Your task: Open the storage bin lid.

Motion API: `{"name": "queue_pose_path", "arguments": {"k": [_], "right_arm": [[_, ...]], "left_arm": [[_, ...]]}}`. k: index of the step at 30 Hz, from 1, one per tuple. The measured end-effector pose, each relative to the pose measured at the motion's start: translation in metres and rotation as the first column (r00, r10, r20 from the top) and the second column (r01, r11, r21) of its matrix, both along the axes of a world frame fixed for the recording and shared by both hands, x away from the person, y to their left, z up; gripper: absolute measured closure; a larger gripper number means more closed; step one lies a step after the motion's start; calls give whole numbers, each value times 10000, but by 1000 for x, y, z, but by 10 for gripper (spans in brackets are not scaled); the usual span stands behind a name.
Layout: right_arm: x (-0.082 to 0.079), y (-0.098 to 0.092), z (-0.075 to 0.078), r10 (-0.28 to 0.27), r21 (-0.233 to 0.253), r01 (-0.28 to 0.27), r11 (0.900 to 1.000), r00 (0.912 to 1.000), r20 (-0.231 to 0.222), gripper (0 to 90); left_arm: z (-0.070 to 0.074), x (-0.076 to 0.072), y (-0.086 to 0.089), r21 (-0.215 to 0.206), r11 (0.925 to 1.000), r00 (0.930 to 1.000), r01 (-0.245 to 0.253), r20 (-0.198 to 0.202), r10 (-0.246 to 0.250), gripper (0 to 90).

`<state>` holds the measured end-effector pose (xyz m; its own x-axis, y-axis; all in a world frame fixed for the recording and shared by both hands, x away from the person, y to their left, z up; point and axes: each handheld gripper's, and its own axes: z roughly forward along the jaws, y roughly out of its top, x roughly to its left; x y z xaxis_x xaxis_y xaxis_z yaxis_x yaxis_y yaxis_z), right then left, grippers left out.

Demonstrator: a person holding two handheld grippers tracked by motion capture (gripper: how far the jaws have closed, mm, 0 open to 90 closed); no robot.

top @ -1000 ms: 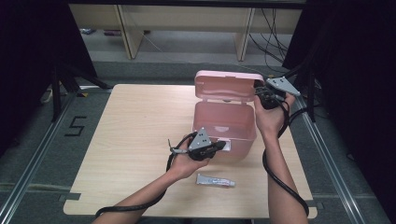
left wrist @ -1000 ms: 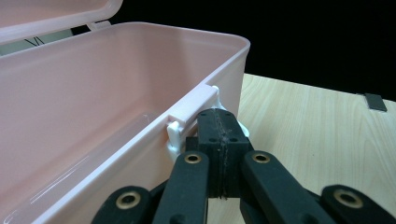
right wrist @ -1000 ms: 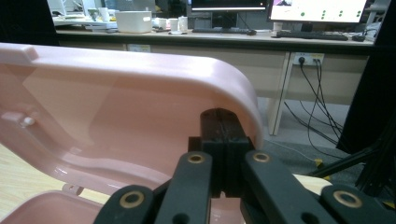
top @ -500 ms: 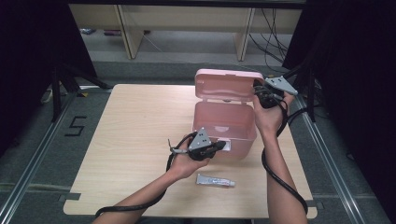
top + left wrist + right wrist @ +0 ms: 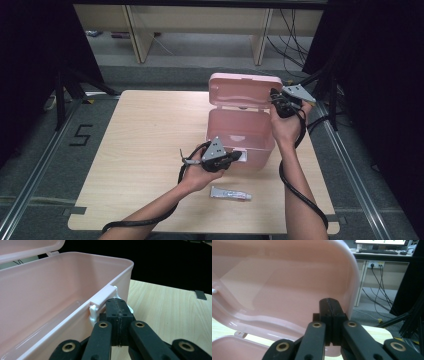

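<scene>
A pink plastic box stands open on the wooden table, its lid raised upright at the back. My left gripper is at the box's front wall. In the left gripper view its jaws are shut, with their tips against the white latch under the rim. My right gripper is held high at the lid's right edge. In the right gripper view it is shut too, and its tips touch the lid's inner face. The box looks empty inside.
A small white tube lies flat on the table in front of the box, between the two forearms. Cables trail from both grippers across the table's front. Dark floor, rails and shelf legs surround the table.
My right gripper has edged slightly left, closer against the lid. The left gripper and the box stay where they were.
</scene>
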<state>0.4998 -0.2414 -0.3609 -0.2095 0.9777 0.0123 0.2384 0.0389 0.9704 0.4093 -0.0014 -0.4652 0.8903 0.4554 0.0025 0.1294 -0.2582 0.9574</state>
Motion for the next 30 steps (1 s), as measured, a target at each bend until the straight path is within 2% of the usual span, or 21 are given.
{"name": "queue_pose_path", "arguments": {"k": [4, 10, 12, 14, 17, 19, 20, 26, 27, 28, 30], "right_arm": [[2, 0, -2, -11, -86, 11, 10000, 10000, 72, 900], [4, -1, -4, -69, -157, 68, 9999, 10000, -47, 900], [4, -1, -4, -105, -35, 105, 9999, 9997, -204, 900], [7, -2, -7, -47, -237, 43, 9997, 9999, -152, 900], [7, -1, -9, -123, -99, 120, 9999, 9995, -283, 900], [9, -2, -10, -92, -216, 85, 9997, 9995, -318, 900], [9, -2, -12, -149, -100, 145, 9998, 9994, -327, 900], [13, -4, -18, -135, -188, 126, 9997, 9986, -505, 900], [13, -3, -19, -203, -72, 199, 9998, 9975, -673, 900], [14, -5, -20, -157, -215, 143, 9997, 9978, -646, 900], [13, -4, -20, -238, -100, 231, 9997, 9969, -745, 900]], "left_arm": [[0, 0, 0, 5, 10000, 10000, 1, 6, -1, 897], [0, 0, 0, -6, 10000, 10000, 0, -2, 0, 898], [0, 0, 0, -10, 10000, 10000, -3, -2, 3, 898], [0, 0, 0, -21, 10000, 10000, -4, -2, 4, 898], [0, 0, 0, -35, 10000, 10000, -6, -9, 6, 898], [0, 0, 0, -33, 10000, 10000, -4, -5, 4, 898], [0, 0, 0, -31, 10000, 10000, -3, -5, 3, 897], [-1, 0, 0, -49, 10000, 10000, -6, -5, 6, 897], [-1, 0, 0, -47, 10000, 10000, -3, -4, 3, 898], [-1, 0, 0, -47, 10000, 10000, -5, -10, 5, 897], [0, 0, 0, -36, 10000, 10000, -8, -8, 8, 898]]}}
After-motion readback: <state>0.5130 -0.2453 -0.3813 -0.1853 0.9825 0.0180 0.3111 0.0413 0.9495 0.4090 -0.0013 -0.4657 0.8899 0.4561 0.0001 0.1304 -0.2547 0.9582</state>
